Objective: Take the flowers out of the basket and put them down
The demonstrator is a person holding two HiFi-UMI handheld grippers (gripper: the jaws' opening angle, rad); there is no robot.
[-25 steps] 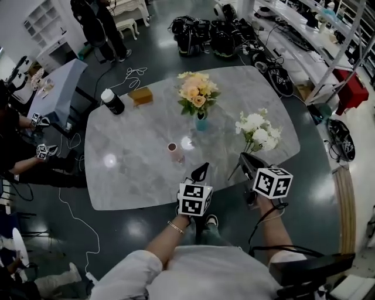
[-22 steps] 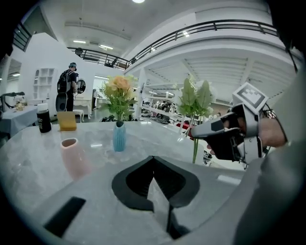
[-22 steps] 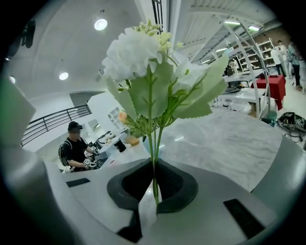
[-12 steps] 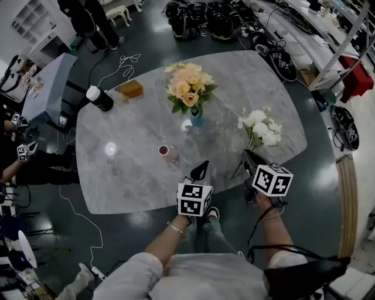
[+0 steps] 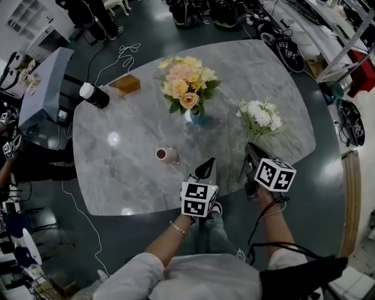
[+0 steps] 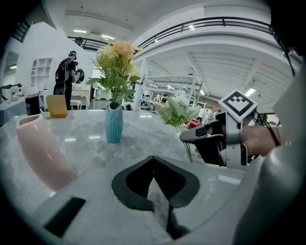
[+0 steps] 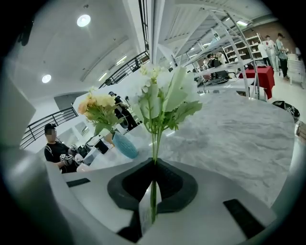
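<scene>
Flowers (image 5: 259,115) were pinched at the stems by the right gripper (image 5: 249,152), 3 o'clock of the vase (image 5: 196,116), probably sparing blooms; left gripper (image 5: 205,169) closed, empty.

Grey marble table (image 5: 135,170), rounded corners, glossy, with lamp reflections on the top. Near its middle stands a blue vase (image 5: 196,115) holding a peach and yellow bouquet (image 5: 184,82) with green leaves. A pink cup (image 5: 167,154) stands on the near side of the vase, well apart from it. At the far left corner stands a black canister with a white cap (image 5: 95,95), and a tan box (image 5: 125,84) lies just beside it. Off the table: a blue-grey side table (image 5: 44,88) at left, a white cable (image 5: 126,53) looped on the dark floor, black bags (image 5: 199,9) beyond the far edge, and a person in dark clothes (image 5: 88,14) standing at the upper left.
</scene>
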